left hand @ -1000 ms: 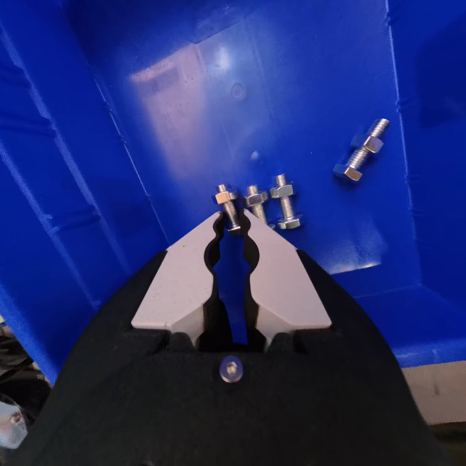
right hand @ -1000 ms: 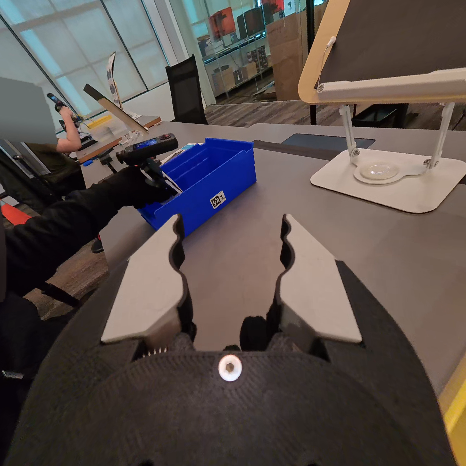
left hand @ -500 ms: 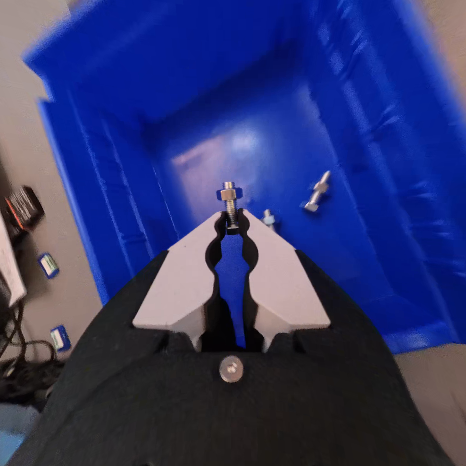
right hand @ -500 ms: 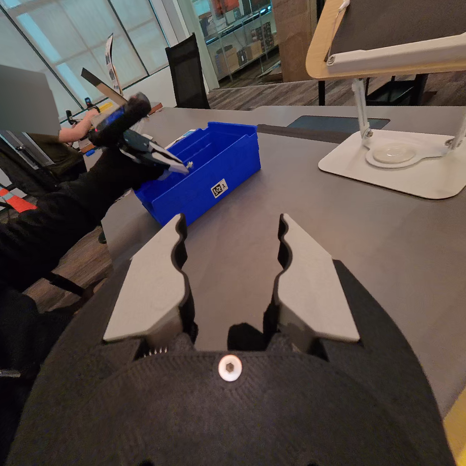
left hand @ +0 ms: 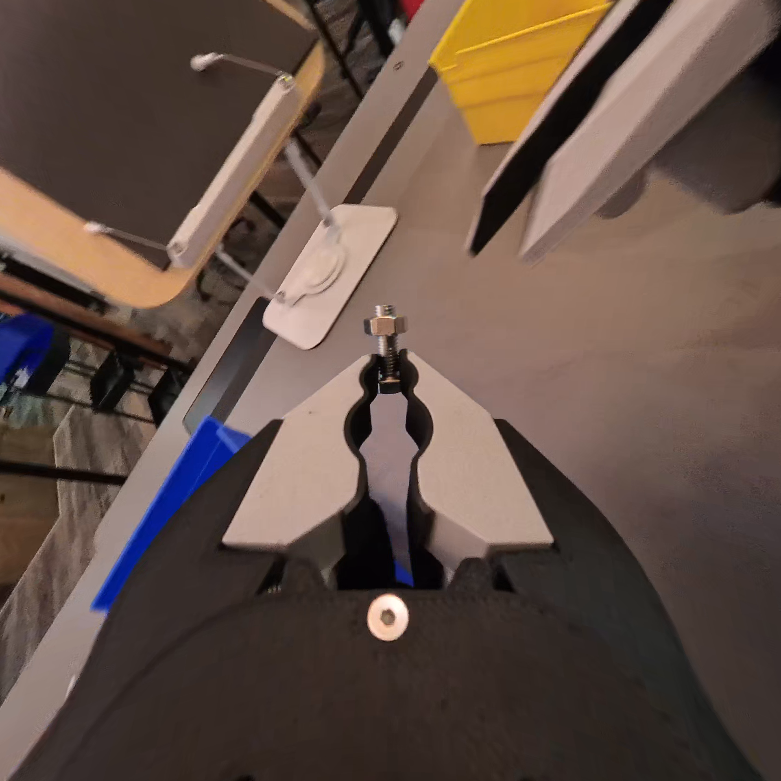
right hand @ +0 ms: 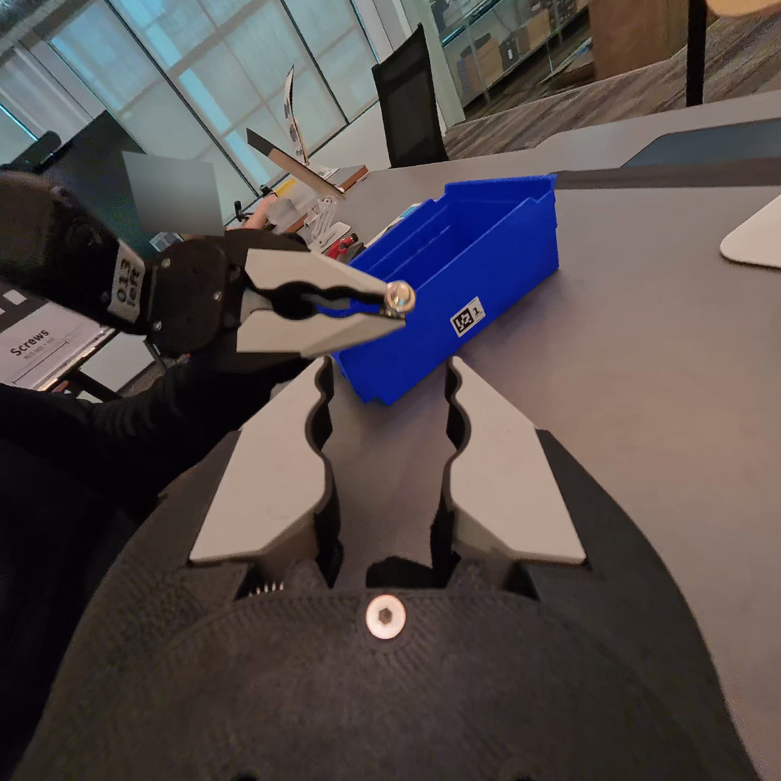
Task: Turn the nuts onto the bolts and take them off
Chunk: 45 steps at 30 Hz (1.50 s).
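Grey table (right hand: 634, 422): blue bin (right hand: 486, 270) interior hidden; yellow bin (left hand: 507, 76) beyond.

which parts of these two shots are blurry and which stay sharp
Left wrist view: the bolt and its nut in the left gripper are crisp, while the yellow bin, the white stand and the right gripper smear with motion blur. Right wrist view: the blue bin is sharp, and the edges bend from the wide lens.
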Available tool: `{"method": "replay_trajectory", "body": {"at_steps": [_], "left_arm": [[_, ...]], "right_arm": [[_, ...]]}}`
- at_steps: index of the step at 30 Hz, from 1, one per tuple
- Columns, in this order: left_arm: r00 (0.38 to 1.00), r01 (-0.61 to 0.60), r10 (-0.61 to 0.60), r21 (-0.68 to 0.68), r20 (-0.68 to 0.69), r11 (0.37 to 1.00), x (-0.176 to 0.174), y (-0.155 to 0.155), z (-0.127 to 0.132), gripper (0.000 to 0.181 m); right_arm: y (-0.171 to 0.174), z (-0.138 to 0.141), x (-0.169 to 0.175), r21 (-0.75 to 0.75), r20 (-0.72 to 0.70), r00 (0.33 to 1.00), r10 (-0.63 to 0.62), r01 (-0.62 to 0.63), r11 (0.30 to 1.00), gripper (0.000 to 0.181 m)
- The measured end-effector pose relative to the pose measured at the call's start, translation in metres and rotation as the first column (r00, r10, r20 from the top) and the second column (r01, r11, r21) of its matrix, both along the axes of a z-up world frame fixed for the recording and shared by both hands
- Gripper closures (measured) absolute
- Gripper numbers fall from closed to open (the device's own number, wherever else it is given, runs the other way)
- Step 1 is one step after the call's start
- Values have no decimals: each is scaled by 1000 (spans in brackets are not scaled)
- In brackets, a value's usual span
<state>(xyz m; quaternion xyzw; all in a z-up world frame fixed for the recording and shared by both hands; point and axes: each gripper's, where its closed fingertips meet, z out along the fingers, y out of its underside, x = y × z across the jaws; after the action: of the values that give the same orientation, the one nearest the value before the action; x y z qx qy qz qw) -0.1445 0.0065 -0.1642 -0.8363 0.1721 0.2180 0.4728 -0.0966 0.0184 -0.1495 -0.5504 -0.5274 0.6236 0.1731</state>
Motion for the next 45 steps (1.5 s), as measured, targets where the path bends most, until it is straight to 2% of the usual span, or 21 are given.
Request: {"method": "replay_trajectory", "body": {"at_steps": [3, 7, 11, 13, 19, 21, 23, 27, 32, 38, 42, 45], "left_arm": [[996, 86, -87, -24, -27, 996, 31, 10, -16, 173], [990, 132, -133, -35, -38, 991, 51, 16, -26, 174], [988, 133, -136, -44, -75, 990, 54, 19, -29, 174], [987, 132, -135, -46, -82, 990, 56, 20, -31, 173], [988, 137, -139, -46, -64, 990, 59, 23, -36, 173], [989, 146, -147, -48, -12, 988, 62, 25, -39, 172], [988, 143, -137, -79, 71, 987, 62, 25, -47, 150], [970, 158, -139, -81, 201, 984, 65, 25, -55, 140], [930, 194, -158, -77, 333, 978, 71, 25, -63, 145], [897, 238, -195, -60, 397, 970, 77, 23, -67, 152], [877, 263, -220, -43, 427, 964, 81, 23, -66, 165], [872, 262, -223, -30, 437, 965, 81, 23, -66, 165]], "right_arm": [[-1, -10, -1, -31, 13, 1000, -1, 1, 1000, 132], [6, -22, 1, -71, 41, 999, 3, 0, 997, 140], [4, -31, 3, -126, 65, 997, 37, -28, 992, 153], [2, -33, 5, -144, 69, 996, 57, -47, 988, 165], [5, -37, 8, -114, 92, 994, 60, -49, 992, 165], [7, -39, 9, -60, 110, 993, 53, -46, 997, 165], [12, -44, 10, 43, 136, 990, 31, -37, 998, 166], [15, -49, 15, 200, 177, 984, 23, -59, 978, 165], [10, -49, 20, 248, 181, 981, 62, -107, 963, 165], [4, -50, 24, 267, 189, 976, 105, -153, 951, 165], [2, -51, 24, 268, 197, 974, 112, -164, 949, 165], [2, -51, 24, 261, 196, 974, 110, -161, 952, 165]]}}
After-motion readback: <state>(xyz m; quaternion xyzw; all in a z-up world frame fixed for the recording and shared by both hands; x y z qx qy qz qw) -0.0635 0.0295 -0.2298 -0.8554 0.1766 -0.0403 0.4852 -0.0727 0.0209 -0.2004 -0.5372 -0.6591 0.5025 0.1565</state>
